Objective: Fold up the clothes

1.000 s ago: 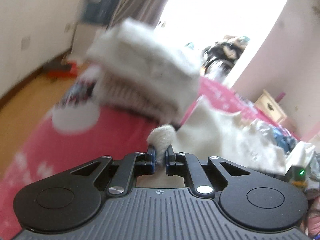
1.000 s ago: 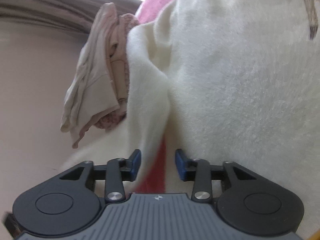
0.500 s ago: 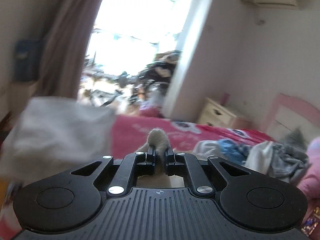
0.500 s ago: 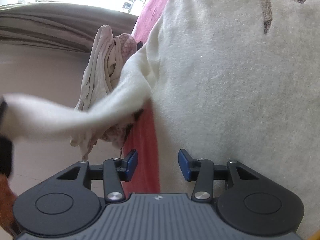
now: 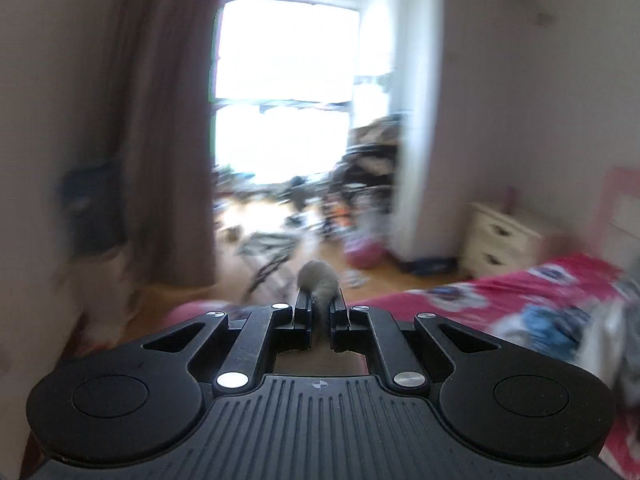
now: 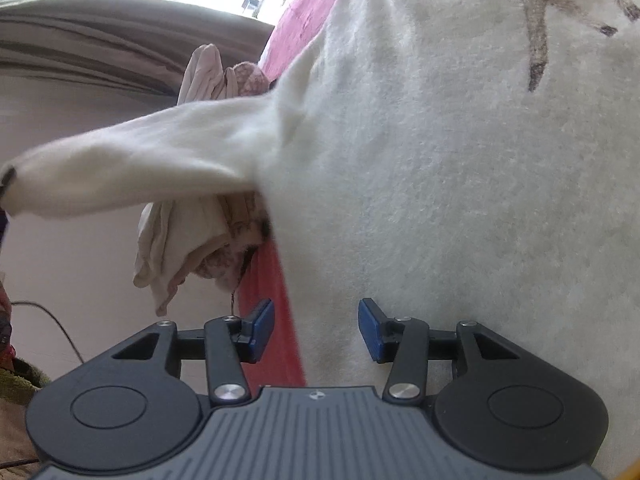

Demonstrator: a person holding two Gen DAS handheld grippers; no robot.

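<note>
A white fleece garment (image 6: 460,168) with a brown embroidered animal lies spread on the pink bedspread (image 6: 276,312). One sleeve (image 6: 132,160) of it is lifted and stretched out to the left. My left gripper (image 5: 319,300) is shut on a tuft of that white fleece (image 5: 318,278) and held high above the bed. My right gripper (image 6: 316,330) hovers low over the garment's edge, its blue pads apart with fleece and bedspread beneath them but nothing pinched.
A bundle of beige and pink clothes (image 6: 200,216) hangs off the bed edge behind the sleeve. A pile of blue and white laundry (image 5: 560,320) lies on the bed. A cream nightstand (image 5: 500,240), a curtain (image 5: 168,120) and floor clutter (image 5: 304,208) stand beyond.
My left gripper has risen and swung away with the fleece still pinched, so the sleeve now stretches out to the left. My right gripper stayed put and its jaws spread a little wider.
</note>
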